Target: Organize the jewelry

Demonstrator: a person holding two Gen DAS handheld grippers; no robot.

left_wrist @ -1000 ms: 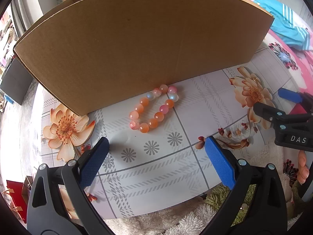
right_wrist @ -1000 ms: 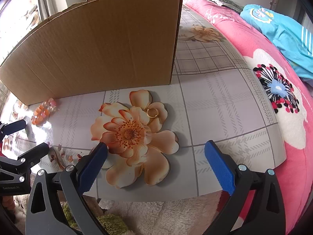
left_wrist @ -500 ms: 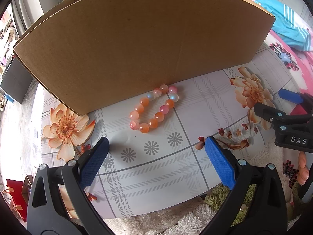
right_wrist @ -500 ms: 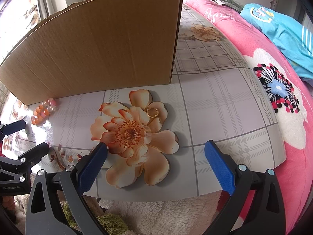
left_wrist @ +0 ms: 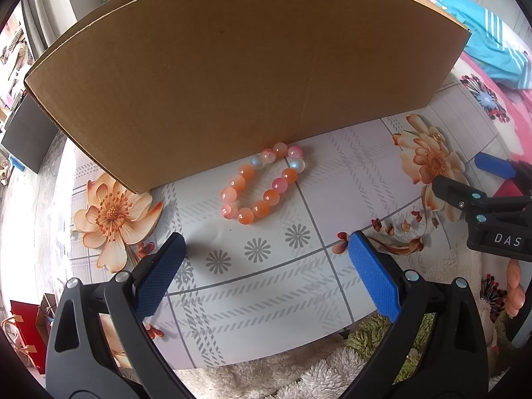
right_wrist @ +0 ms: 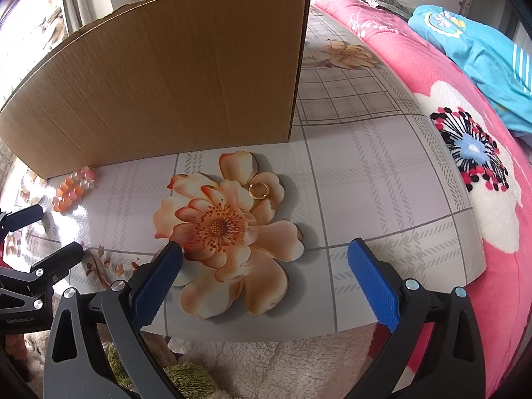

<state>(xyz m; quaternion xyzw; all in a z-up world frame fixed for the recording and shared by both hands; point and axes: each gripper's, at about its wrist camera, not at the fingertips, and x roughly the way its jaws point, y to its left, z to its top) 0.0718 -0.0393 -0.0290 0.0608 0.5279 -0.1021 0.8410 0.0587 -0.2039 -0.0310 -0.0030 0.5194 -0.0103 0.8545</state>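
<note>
A bracelet of orange, pink and clear beads (left_wrist: 262,183) lies on the flowered tabletop, touching the foot of a large cardboard box (left_wrist: 232,60). My left gripper (left_wrist: 266,272) hovers open just in front of it, nothing between its blue pads. A small gold ring (right_wrist: 258,190) rests on a printed flower petal. My right gripper (right_wrist: 266,272) stands open short of the ring, empty. The bracelet (right_wrist: 74,188) also shows at the far left of the right wrist view, and the ring (left_wrist: 438,137) at the right of the left wrist view. The box's inside is hidden.
The cardboard box (right_wrist: 159,86) stands as a tall wall across the back of the table (right_wrist: 382,166). A pink flowered blanket (right_wrist: 492,179) and blue clothing (right_wrist: 482,53) lie to the right. Fluffy white fabric (left_wrist: 299,375) lies below the table's front edge.
</note>
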